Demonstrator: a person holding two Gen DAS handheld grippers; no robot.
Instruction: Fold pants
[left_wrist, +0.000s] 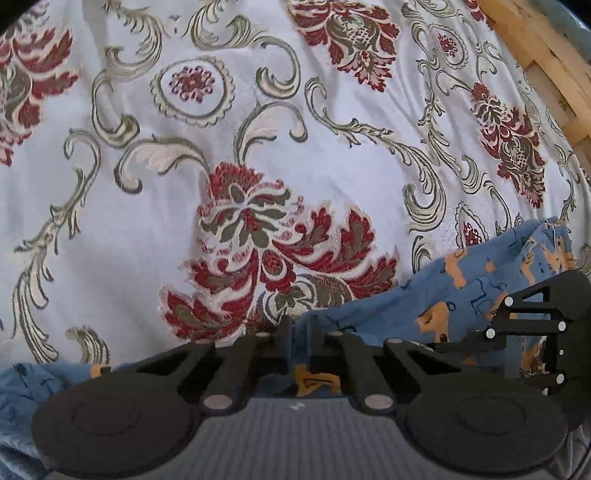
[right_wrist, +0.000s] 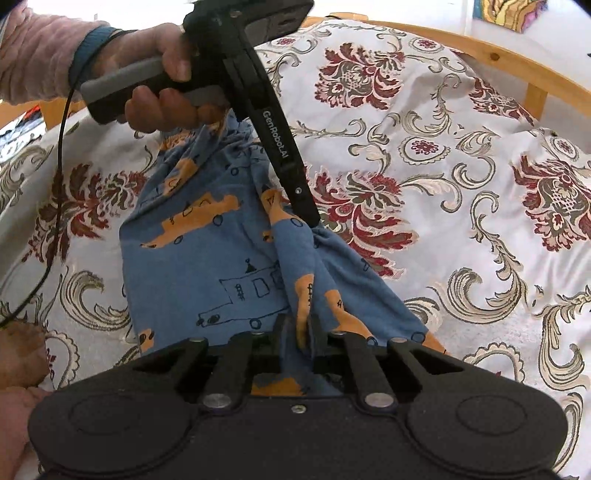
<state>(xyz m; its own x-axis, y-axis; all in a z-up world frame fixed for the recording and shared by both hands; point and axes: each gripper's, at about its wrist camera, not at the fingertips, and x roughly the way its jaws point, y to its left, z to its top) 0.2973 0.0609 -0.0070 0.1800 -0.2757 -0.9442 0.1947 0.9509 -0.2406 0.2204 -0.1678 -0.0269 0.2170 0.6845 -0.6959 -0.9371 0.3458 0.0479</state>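
Your right gripper (right_wrist: 297, 328) was clamped on a bunched edge of the pants (right_wrist: 207, 266). Beyond it, the cloth ran lengthwise away to your left gripper (right_wrist: 314, 221), also closed on the fabric, both ends lifted above the bedspread (right_wrist: 461, 221).

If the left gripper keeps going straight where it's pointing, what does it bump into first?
Probably the flowered bedspread. The left gripper, shut on the blue pants, points at its red flower; nothing else seems to lie between, though depth is hard to judge.
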